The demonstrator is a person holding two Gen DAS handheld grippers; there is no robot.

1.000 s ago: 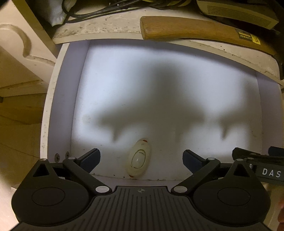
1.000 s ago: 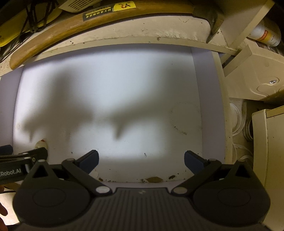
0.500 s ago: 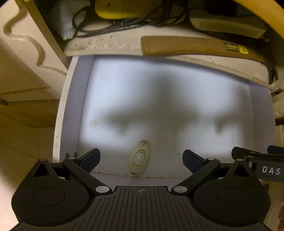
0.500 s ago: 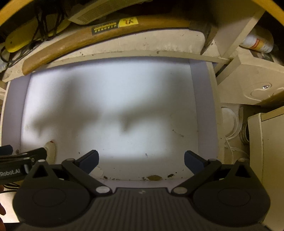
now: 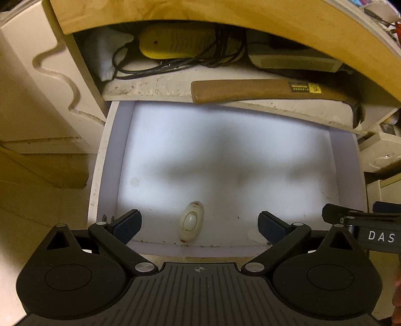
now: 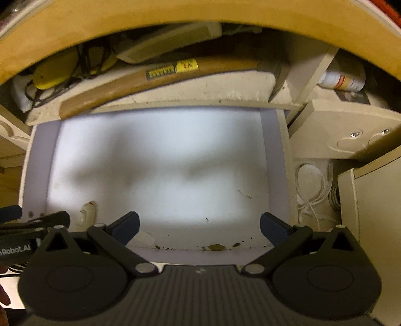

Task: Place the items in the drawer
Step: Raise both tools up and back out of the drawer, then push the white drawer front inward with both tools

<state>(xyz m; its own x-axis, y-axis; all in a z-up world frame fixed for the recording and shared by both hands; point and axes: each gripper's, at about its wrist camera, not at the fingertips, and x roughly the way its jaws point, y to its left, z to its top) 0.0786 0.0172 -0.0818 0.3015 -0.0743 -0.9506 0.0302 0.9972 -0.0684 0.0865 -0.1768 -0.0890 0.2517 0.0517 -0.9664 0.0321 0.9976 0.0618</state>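
Observation:
The white drawer (image 5: 112,160) stands pulled out below me, also in the right wrist view (image 6: 275,160). A small cream oval item (image 5: 191,220) lies on its floor near the front wall; it shows at the left in the right wrist view (image 6: 86,213). My left gripper (image 5: 199,225) is open and empty, above the drawer's front edge with the item between its fingers' line. My right gripper (image 6: 199,225) is open and empty, above the front edge to the right. A flat white scrap (image 6: 144,238) lies by the right gripper's left finger.
A hammer with a wooden handle (image 5: 263,91) lies on the shelf behind the drawer, also in the right wrist view (image 6: 155,80). A yellow device with black cables (image 5: 175,44) sits further back. A wooden tabletop edge (image 5: 225,15) overhangs. White cord (image 6: 310,190) lies right of the drawer.
Both grippers have pulled back and up from the drawer; more shelf and the tabletop edge show. The oval item stays in place. Both stay open.

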